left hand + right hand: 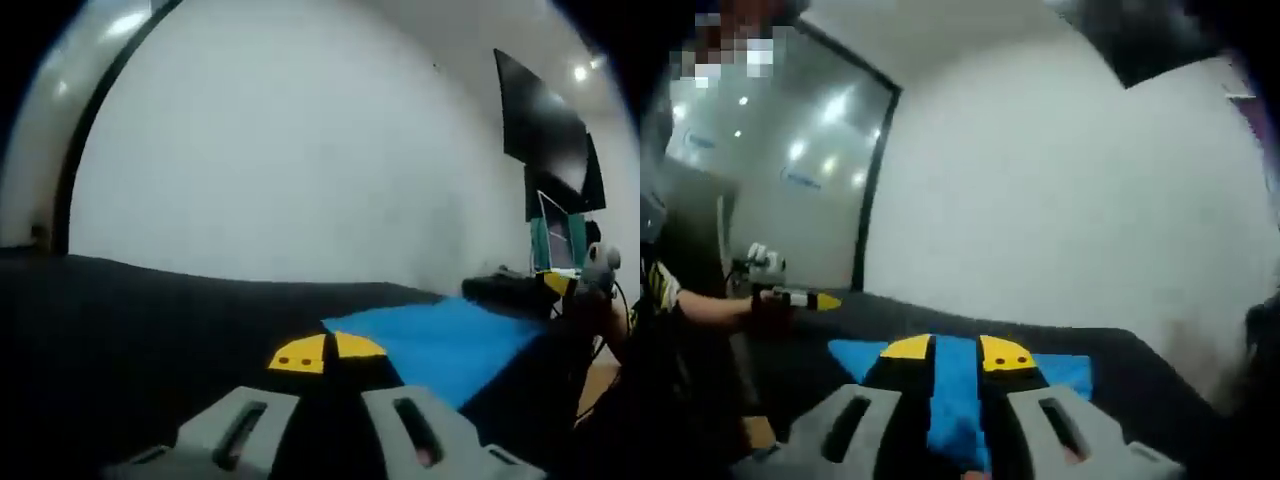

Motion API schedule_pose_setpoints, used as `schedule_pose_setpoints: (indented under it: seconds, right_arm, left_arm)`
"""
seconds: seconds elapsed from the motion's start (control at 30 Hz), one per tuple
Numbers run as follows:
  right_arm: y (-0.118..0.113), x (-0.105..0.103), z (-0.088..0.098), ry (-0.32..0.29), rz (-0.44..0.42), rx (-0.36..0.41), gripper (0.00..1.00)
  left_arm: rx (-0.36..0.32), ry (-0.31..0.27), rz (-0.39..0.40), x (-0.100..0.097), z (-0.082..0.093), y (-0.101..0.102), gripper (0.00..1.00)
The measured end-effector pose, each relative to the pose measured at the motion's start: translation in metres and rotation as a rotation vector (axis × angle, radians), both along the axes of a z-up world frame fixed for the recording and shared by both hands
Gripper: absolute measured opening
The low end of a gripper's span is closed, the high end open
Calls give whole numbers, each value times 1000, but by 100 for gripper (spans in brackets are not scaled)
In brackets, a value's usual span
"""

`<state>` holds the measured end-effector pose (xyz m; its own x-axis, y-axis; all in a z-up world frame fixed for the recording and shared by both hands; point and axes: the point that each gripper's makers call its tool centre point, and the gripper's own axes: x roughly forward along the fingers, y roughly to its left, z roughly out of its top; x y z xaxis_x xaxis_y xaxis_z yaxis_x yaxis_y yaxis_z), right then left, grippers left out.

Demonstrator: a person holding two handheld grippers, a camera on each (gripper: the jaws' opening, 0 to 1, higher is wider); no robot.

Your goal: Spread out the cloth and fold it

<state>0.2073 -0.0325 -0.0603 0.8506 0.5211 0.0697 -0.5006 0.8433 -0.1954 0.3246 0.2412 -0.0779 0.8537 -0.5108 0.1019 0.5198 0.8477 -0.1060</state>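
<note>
Blue cloth (440,345), one; two tools.

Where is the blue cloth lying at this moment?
The blue cloth lies flat on the black table, right of the left gripper in the left gripper view; the right gripper hovers directly above it.

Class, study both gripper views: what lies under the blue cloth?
The blue cloth lies flat on a black tabletop, which shows all around it. Whatever sits directly beneath the cloth is covered, so it cannot be seen.
</note>
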Motion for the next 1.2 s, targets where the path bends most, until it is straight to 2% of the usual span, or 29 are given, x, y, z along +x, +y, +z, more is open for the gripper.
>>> schedule_pose_setpoints:
  seconds: [0.07, 0.13, 0.17, 0.3, 0.33, 0.4, 0.47, 0.57, 0.63, 0.7, 0.77, 0.8, 0.87, 0.93, 1.0, 1.07, 1.13, 1.17, 1.2]
  right_arm:
    - [27, 1, -10, 8, 57, -72, 37]
    - [53, 3, -17, 17, 118, -123, 38]
    - [64, 6, -21, 24, 135, -145, 38]
    - [98, 29, -64, 152, 159, -351, 38]
    - [108, 36, -71, 160, 155, -384, 38]
    - [129, 44, -75, 130, 160, -387, 41]
    - [144, 48, -76, 104, 172, -405, 42]
    - [156, 55, -76, 94, 166, -405, 37]
    - [161, 61, -78, 125, 162, -408, 32]
    - [164, 66, -82, 150, 157, -406, 27]
    - [164, 69, -86, 170, 143, -406, 16]
    - [164, 68, -88, 159, 145, -436, 10]
    - [164, 68, -87, 125, 140, -484, 6]
    - [165, 73, -88, 154, 142, -473, 5]
    - [162, 71, -88, 239, 191, -425, 4]
    - [159, 72, -82, 357, 247, -292, 4]
    - [153, 91, -64, 388, 267, -120, 3]
    - [147, 96, -56, 391, 280, -72, 3]
    - [142, 99, -49, 408, 293, -33, 3]
  left_arm:
    - [30, 13, 29, 7, -6, 6, 16]
    - [37, -4, 42, 7, -4, 10, 32]
    - [24, -24, 54, 6, -1, 12, 35]
    - [-23, -84, 64, -1, 11, 16, 34]
    - [-31, -77, 73, 1, 10, 18, 34]
    - [-22, -49, 114, 7, 6, 26, 34]
    - [-39, -40, 116, 8, 4, 29, 34]
    - [-38, -46, 129, 7, 5, 31, 34]
    - [-43, -51, 122, 7, 6, 30, 33]
    - [-67, -42, 78, 5, 8, 25, 31]
    - [-88, -37, 65, 5, 9, 24, 30]
    - [-92, -39, 66, 5, 10, 24, 30]
    - [-107, -40, 69, 5, 11, 27, 30]
    - [-127, -47, 62, 4, 13, 26, 30]
    - [-135, -46, 50, 3, 14, 24, 29]
    - [-135, -49, 38, 1, 15, 20, 28]
    - [-117, -57, 17, -1, 15, 14, 28]
    - [-101, -61, 7, -2, 15, 9, 28]
    - [-36, -57, -20, -4, 10, -1, 28]
